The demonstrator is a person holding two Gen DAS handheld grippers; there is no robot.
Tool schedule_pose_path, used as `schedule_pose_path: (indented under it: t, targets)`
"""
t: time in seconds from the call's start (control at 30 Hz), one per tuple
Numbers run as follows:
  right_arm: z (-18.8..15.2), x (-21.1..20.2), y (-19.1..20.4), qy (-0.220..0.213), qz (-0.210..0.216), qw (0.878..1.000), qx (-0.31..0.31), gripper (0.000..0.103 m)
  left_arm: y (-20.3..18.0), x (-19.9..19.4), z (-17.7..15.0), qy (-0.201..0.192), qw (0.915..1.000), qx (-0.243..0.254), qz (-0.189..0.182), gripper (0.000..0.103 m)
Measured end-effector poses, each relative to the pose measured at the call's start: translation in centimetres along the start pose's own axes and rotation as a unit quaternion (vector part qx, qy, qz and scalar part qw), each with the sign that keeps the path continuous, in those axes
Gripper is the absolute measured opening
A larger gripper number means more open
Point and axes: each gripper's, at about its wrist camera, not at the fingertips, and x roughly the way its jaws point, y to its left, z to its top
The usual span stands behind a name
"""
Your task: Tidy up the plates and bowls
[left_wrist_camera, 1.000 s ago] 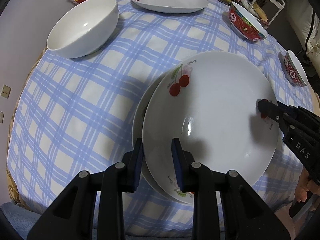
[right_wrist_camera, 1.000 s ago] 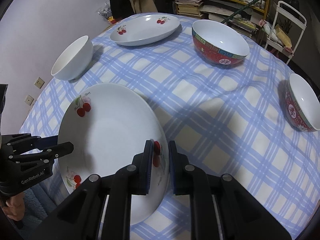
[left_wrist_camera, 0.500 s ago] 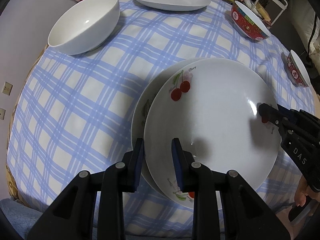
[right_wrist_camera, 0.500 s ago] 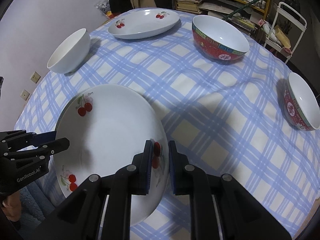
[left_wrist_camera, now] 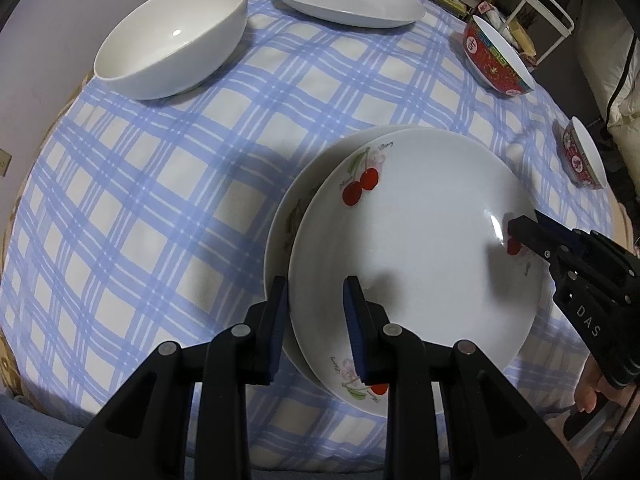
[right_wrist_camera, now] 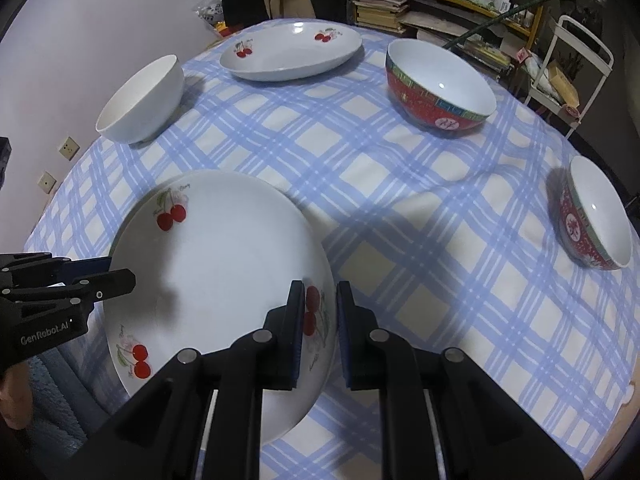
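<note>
Jaws on both grippers are clamped on the top cherry plate: left gripper pinches its near-left rim, right gripper pinches the opposite rim right over a cherry print. The plate sits over the lower cherry plate, offset to the right, so only a crescent of the lower 1 shows at left. Can't tell whether the 2 touch or the top 1 hangs just above

Risks, as I read it:
- Glazed rim, small pad contact. If 1 side lets go first, the plate tips and clacks onto the lower 1, chip likely
- Release while offset and the stack sits crooked, can slide toward the near table edge
- Left outer finger is down beside the lower plate's rim, could nudge or drag it

Around: white bowl far left, 3rd cherry plate far centre, large red bowl far right, small red bowl at right edge, all on the checked tablecloth. All well apart from the stack; nothing blocks the set-down
</note>
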Motion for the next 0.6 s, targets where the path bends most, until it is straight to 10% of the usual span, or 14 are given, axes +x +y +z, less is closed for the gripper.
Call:
schedule_pose_path:
  t: [0.6]
  targets:
    - [0.1, 0.3, -0.1, 0.006, 0.012, 1.0, 0.004, 0.017, -0.5, -1.0, -0.6, -0.017, 0.9992, 0.004, 0.037, 0.032]
